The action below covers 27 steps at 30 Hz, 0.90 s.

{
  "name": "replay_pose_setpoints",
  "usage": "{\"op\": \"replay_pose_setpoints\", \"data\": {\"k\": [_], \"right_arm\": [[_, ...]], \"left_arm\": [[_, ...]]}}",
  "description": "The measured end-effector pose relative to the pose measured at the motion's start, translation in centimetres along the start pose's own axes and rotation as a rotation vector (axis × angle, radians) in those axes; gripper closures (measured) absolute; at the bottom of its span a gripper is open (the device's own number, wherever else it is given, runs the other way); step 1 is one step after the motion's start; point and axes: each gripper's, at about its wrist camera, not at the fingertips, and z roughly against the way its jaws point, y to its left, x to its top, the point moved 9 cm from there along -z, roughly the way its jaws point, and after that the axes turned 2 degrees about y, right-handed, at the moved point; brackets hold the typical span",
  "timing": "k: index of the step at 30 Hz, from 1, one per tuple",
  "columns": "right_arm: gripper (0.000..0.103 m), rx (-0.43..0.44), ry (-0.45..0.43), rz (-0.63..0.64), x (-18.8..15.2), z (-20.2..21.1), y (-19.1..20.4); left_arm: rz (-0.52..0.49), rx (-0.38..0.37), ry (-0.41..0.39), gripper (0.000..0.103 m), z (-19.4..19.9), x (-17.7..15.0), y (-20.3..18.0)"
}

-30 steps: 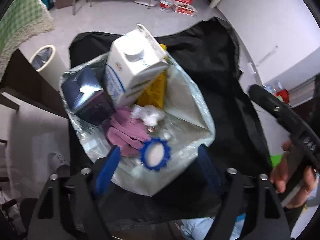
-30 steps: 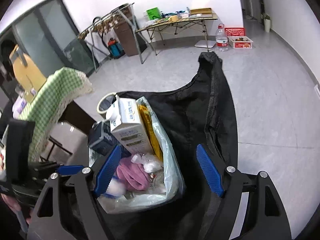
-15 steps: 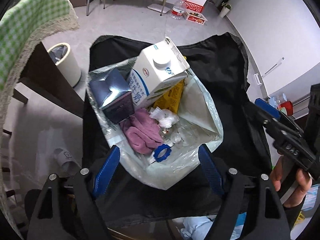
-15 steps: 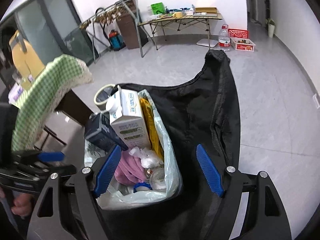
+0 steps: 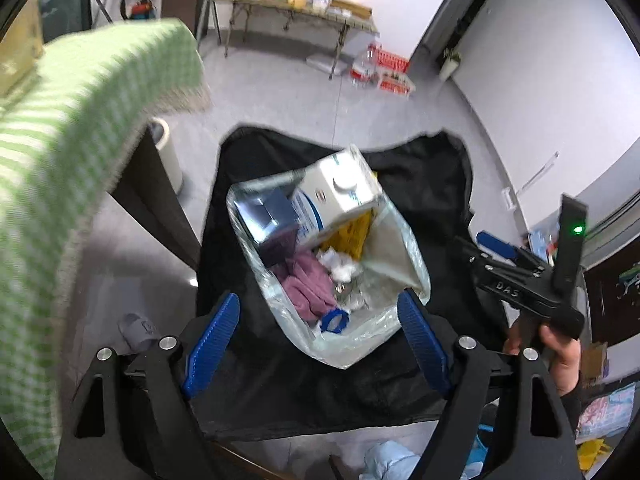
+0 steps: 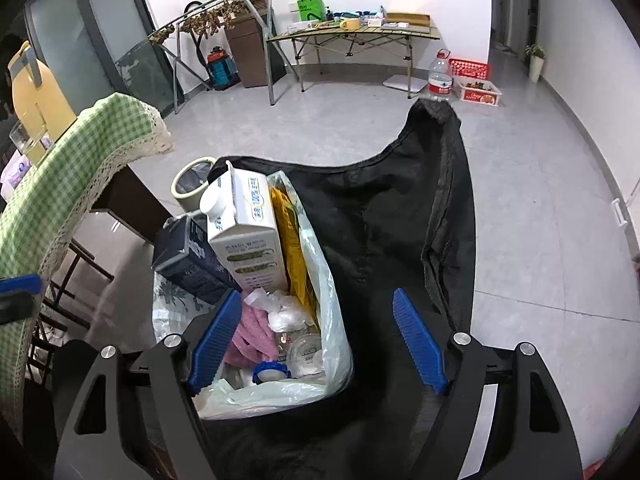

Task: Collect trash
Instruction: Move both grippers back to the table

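**Kid:** What are the two claws doing?

**Helper:** The left claw (image 5: 320, 344) is spread wide and its jaws are opening a bit more. Nothing sits between the blue pads. The right claw (image 6: 316, 344) is spread wide too, and it pinches nothing.

**Kid:** Where is the trash?

**Helper:** It is all in the clear plastic bag (image 6: 332, 300). The bag sits on a black cloth seat (image 6: 400, 216), just below and in front of both claws. Both claws point down at it.

**Kid:** What is inside?

**Helper:** A white milk carton (image 6: 244, 236) stands tall at the far end. A dark blue box (image 6: 188, 260) leans beside it, and a yellow packet (image 6: 292, 248) is on its other side. Nearer the claws lie a pink cloth (image 6: 248, 336), some white crumpled paper (image 6: 284, 312) and a small blue ring (image 6: 268, 370).

**Kid:** Which way does the bag run?

**Helper:** Its long way runs from the claws out toward the carton. The open mouth faces up at them.

**Kid:** Which claw is closer?

**Helper:** I think the right one. Its left pad hangs right over the bag's near rim. The left claw looks higher, with the bag's near edge between its pads but lower down.

**Kid:** So what comes next?

**Helper:** My guess is the bag looks full, so a claw may need to grab the rim closest to it.
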Motion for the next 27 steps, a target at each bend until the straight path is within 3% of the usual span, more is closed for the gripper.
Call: {"op": "replay_pose_setpoints", "data": {"k": [6, 15, 20, 27], "right_arm": [[0.028, 0.029, -0.065, 0.078, 2.4, 2.1, 5.1], [0.028, 0.142, -0.158, 0.274, 4.4, 5.3, 17.6], [0.028, 0.190, -0.176, 0.346, 4.4, 6.5, 23.0], [0.028, 0.246, -0.221, 0.453, 4.3, 9.0, 30.1]], "left_arm": [[0.055, 0.064, -0.143, 0.018, 6.4, -0.5, 3.8], [0.165, 0.149, -0.373, 0.018, 18.8, -1.4, 10.4], [0.260, 0.242, -0.439, 0.017, 23.5, -3.3, 15.6], [0.294, 0.405, -0.495, 0.017, 29.8, -5.3, 21.5]]}}
